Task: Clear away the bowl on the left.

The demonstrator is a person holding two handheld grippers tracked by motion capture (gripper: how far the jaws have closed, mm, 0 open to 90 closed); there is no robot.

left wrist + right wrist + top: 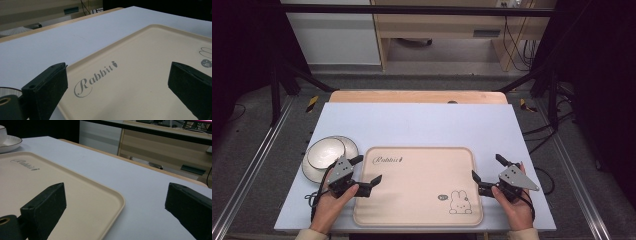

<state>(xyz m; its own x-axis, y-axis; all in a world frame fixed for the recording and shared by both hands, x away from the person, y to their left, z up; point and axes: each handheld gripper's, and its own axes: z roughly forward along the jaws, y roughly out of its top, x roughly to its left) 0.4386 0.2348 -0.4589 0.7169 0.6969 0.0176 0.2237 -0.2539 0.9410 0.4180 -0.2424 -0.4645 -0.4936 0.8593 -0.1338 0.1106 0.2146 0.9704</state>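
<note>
Holding a gripper in each hand, you have both parked low in the high view, one at each side of the tray (422, 200). Your left gripper (366, 170) sits at the lower left of that frame, its jaws spread wide and empty, straddling the tray's left rim; one jaw is over the tray, the other over the white counter (422, 125) beside the bowl (326, 152). Your right gripper (487, 167) is at the lower right, jaws equally wide and holding nothing, one at the tray's right rim, the other over bare counter.

The tray is beige, lies flat at the lower centre of the high view, and carries a "Rabbit" script at its upper left and a rabbit drawing (459, 201) at its lower right. The bowl stands on a plate (312, 170) just left of the tray, touching neither jaw as far as you can see.

In the left gripper view, the script (96, 78) lies between your two black jaws. In the right gripper view, the tray's corner (117, 200) lies between the jaws, with the plate at the upper left edge of the frame (10, 143).
</note>
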